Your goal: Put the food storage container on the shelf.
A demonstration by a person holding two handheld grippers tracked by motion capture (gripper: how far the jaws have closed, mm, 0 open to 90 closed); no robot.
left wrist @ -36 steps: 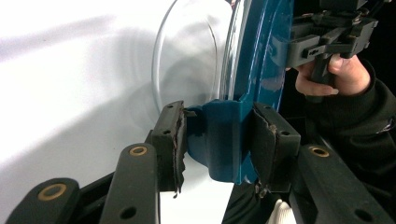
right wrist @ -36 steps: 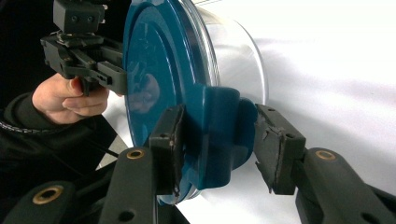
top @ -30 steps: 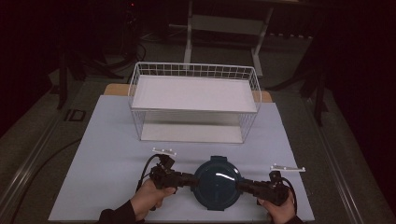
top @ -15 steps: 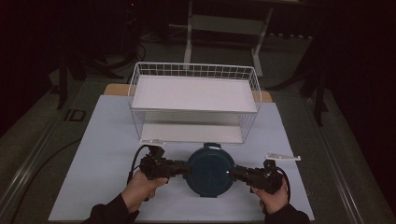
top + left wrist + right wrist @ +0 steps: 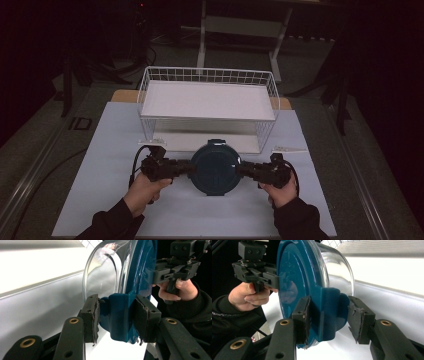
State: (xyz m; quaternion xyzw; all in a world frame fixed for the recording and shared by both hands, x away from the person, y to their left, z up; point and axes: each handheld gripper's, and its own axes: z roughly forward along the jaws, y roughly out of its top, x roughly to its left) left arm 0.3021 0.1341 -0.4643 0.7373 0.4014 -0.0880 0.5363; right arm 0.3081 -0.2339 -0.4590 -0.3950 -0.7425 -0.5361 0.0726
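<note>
A round glass container with a dark blue lid [image 5: 215, 169] hangs between both grippers in front of the white wire rack [image 5: 207, 75]. My left gripper [image 5: 186, 168] is shut on the lid's left side tab [image 5: 117, 315], with both pads pressed against it. From the other side, my right gripper [image 5: 243, 170] holds the opposite tab [image 5: 329, 312]. In the gripper views the container is seen side-on: the clear glass bowl [image 5: 105, 272] faces the white table and the blue lid [image 5: 294, 277] faces away from it. Each gripper view also shows the other hand and its gripper.
The wire rack has a white upper shelf [image 5: 207, 100] and an open space beneath it [image 5: 200, 140], just beyond the container. The white table top [image 5: 100, 200] spreads around the hands. Dark floor, cables and a stand lie beyond the table.
Both grippers have carried the container away from the person and towards the rack. It now sits close to the rack's lower opening. The grip on both tabs is unchanged.
</note>
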